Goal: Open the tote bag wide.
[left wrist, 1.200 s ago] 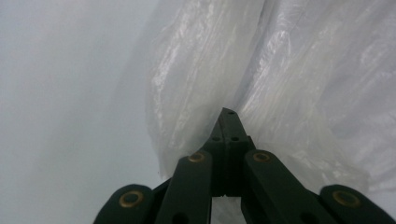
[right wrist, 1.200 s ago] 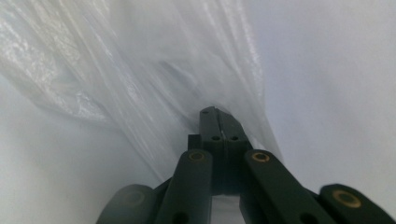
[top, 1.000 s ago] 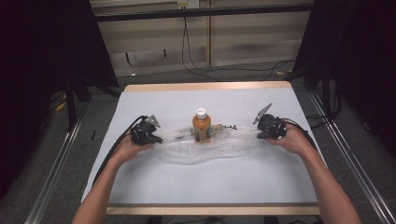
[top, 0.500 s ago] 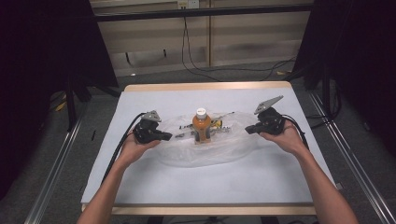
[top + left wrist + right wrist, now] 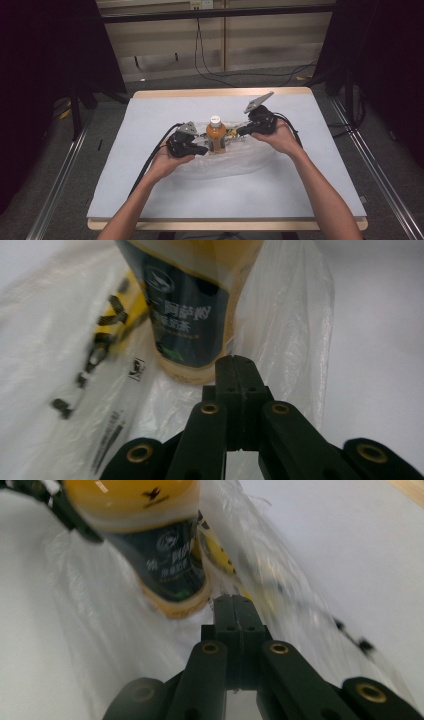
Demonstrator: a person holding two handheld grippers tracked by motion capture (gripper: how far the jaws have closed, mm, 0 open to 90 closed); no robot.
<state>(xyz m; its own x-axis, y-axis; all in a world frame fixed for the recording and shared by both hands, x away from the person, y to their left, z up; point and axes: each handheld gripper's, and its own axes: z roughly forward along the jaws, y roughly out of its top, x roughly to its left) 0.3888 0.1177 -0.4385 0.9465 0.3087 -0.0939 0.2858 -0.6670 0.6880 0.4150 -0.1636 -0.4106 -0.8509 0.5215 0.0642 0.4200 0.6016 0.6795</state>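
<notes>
At the centre of the high view, a clear plastic bag (image 5: 225, 162) lay crumpled on the grey-topped bench (image 5: 150, 185), spreading below and around an upright bottle (image 5: 216, 135). The left claw (image 5: 204, 149) sat just left of the bottle, the right claw (image 5: 240, 132) just right of it. Both claws were pinched shut on folds of the bag. Bare bench lay open on every side out to its wooden edges. The bottle was orange with a white cap and a dark label (image 5: 192, 320).

The bottle (image 5: 216, 134) stands between both tongs on the bag (image 5: 225, 162); table (image 5: 150, 190) edges lie open.
</notes>
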